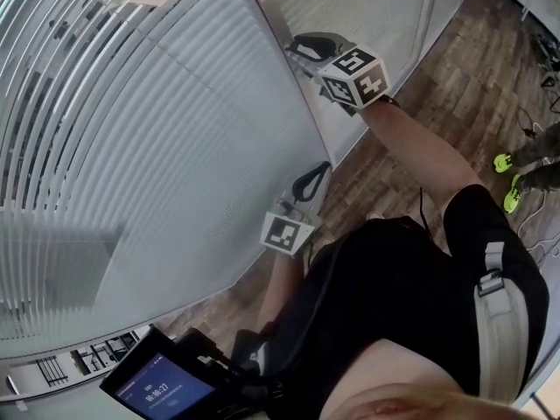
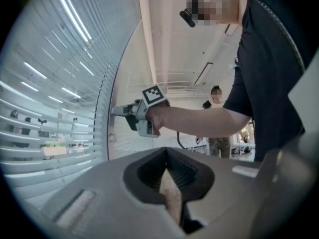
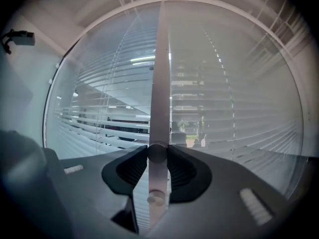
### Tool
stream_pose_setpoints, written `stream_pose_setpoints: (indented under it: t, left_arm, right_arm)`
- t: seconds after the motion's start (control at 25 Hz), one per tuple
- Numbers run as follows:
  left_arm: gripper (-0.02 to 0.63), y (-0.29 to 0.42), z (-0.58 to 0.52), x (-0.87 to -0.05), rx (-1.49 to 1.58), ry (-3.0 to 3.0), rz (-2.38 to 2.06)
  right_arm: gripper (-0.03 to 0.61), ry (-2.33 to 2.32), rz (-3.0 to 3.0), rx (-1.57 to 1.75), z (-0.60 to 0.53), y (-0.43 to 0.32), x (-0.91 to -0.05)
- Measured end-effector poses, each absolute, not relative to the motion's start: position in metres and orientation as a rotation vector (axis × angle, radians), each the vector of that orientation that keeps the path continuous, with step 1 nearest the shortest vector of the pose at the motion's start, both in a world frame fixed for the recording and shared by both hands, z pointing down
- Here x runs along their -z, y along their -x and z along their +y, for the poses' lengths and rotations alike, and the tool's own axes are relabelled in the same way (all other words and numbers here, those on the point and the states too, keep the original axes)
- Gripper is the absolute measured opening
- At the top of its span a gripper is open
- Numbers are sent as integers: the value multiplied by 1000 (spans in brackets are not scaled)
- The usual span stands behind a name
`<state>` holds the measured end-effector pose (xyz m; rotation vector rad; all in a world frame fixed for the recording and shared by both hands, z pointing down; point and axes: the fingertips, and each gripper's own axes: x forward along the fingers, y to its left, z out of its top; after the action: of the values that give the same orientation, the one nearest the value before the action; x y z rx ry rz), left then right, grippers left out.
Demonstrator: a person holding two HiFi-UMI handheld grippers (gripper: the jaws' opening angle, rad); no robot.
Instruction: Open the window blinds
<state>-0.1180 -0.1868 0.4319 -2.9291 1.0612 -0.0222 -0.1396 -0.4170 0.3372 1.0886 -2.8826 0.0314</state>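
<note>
Pinching round blinds knob (image 3: 157,153), right gripper (image 1: 306,49) jaws hide it in head view; left gripper (image 1: 308,184) jaws pressed together, empty.

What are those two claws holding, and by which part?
The right gripper grips the round knob on the window frame by its sides; the left gripper holds nothing.

Brown wood-plank floor (image 1: 455,77) lies below, and a long strip light (image 2: 204,73) crosses the white ceiling (image 2: 169,34).

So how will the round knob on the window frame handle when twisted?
Small, smooth and round, the knob may slip between the fingers. Mounted on the frame, it probably only turns, not lifts.
</note>
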Motion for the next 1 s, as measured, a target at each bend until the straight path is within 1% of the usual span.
stream_pose_setpoints:
  t: [0.12, 0.36, 0.6, 0.8, 1.0]
  left_arm:
    - [3, 121, -188, -432, 22, 2925, 1073]
    - [3, 124, -187, -434, 18, 2915, 1088]
    - [3, 126, -187, -434, 19, 2923, 1099]
    - [3, 126, -188, -433, 19, 2921, 1098]
    - [3, 126, -188, -434, 18, 2920, 1104]
  right_arm:
    - [129, -1120, -2938, -206, -418, 136, -336]
    - [129, -1123, -3012, -451, -418, 135, -336]
    - [129, -1138, -3024, -557, -419, 135, -336]
    - [129, -1107, -3080, -798, -420, 135, -333]
    - [129, -1143, -3067, -726, -418, 133, -333]
